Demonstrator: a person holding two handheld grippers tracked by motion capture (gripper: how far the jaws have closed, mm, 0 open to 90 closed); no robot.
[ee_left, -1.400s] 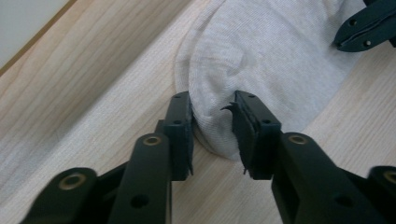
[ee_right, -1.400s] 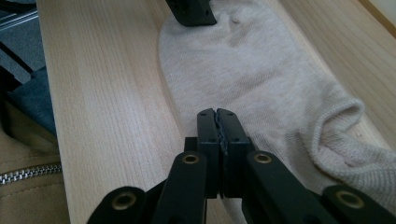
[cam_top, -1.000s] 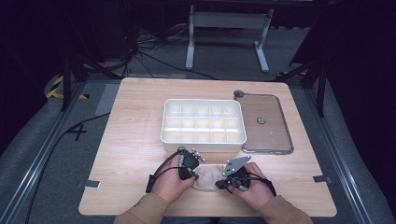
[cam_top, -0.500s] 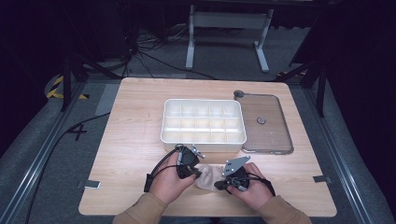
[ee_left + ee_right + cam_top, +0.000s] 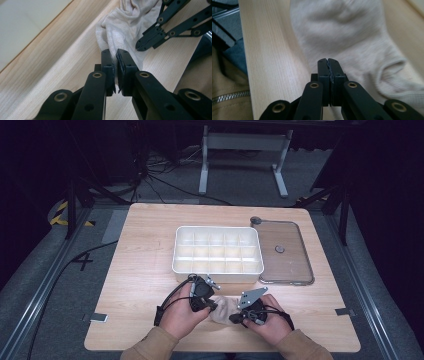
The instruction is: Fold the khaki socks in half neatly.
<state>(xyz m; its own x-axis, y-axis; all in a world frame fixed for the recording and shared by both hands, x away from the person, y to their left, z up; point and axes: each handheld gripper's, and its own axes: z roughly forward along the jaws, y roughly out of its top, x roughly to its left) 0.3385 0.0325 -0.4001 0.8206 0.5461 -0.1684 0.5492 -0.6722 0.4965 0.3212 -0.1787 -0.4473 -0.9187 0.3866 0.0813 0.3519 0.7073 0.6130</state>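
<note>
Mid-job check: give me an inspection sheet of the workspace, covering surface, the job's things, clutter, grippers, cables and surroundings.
Surface: light wooden table, bare around the work.
Job's things: beige knitted sock lying bunched at the near edge, between the hands.
Clutter: white plastic compartment tray, compartments look empty; clear flat lid lying beside it.
Grippers: left gripper jaws pinch a fold of the sock; right gripper jaws shut on the sock's fabric.
Cables: black cable loops from the left gripper; floor cables behind the table.
Surroundings: dark room, grey metal stand beyond the table, grey floor mat.
</note>
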